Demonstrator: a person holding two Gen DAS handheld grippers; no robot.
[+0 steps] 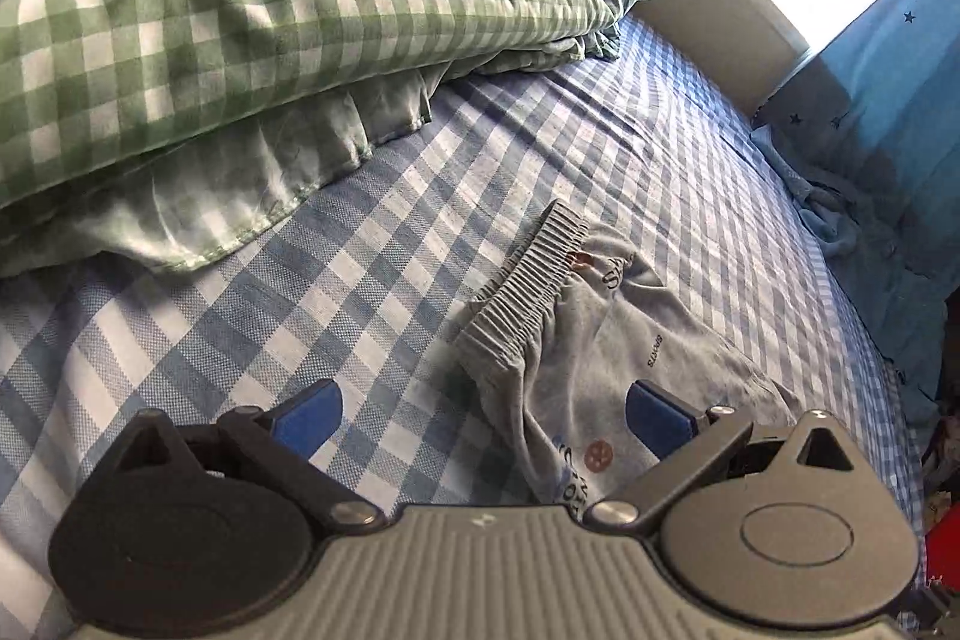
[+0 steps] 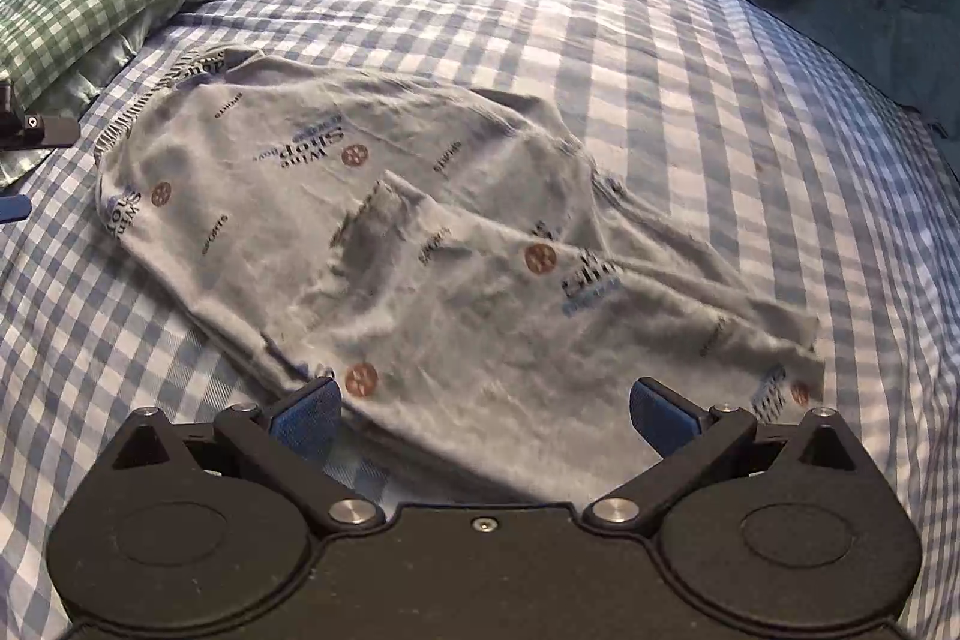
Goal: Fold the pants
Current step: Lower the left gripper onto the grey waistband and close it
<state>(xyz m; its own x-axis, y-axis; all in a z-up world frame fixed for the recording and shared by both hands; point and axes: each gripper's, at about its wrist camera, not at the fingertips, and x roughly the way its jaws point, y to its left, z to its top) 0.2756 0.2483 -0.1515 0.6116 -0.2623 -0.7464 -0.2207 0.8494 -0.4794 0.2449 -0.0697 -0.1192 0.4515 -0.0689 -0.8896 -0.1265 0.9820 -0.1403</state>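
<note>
The grey printed pants [image 2: 384, 244] lie loosely spread on the blue checked bed sheet [image 2: 690, 58], filling the centre of the right wrist view, with the ribbed waistband [image 1: 528, 274] showing in the middle of the left wrist view and the leg ends toward the lower right of the right wrist view. The right gripper [image 2: 483, 415] hovers at the near edge of the cloth with its fingers spread and nothing between them; the left gripper [image 1: 483, 415] sits beside the waistband, fingers likewise spread and empty, one blue pad over bare sheet and the other over grey cloth. The main risk seems to be in the grab: the cloth is thin and lies flat on a soft bed, so fingers closing from above could pinch the sheet along with the pants, or catch only the top layer and leave the lower one behind. The pants are also wrinkled and askew, so a fold begun now would likely come out crooked. The green checked pillow [image 1: 252, 10], at the upper left in both views, lies close to the waistband and could get in the way of a wide sweep.
</note>
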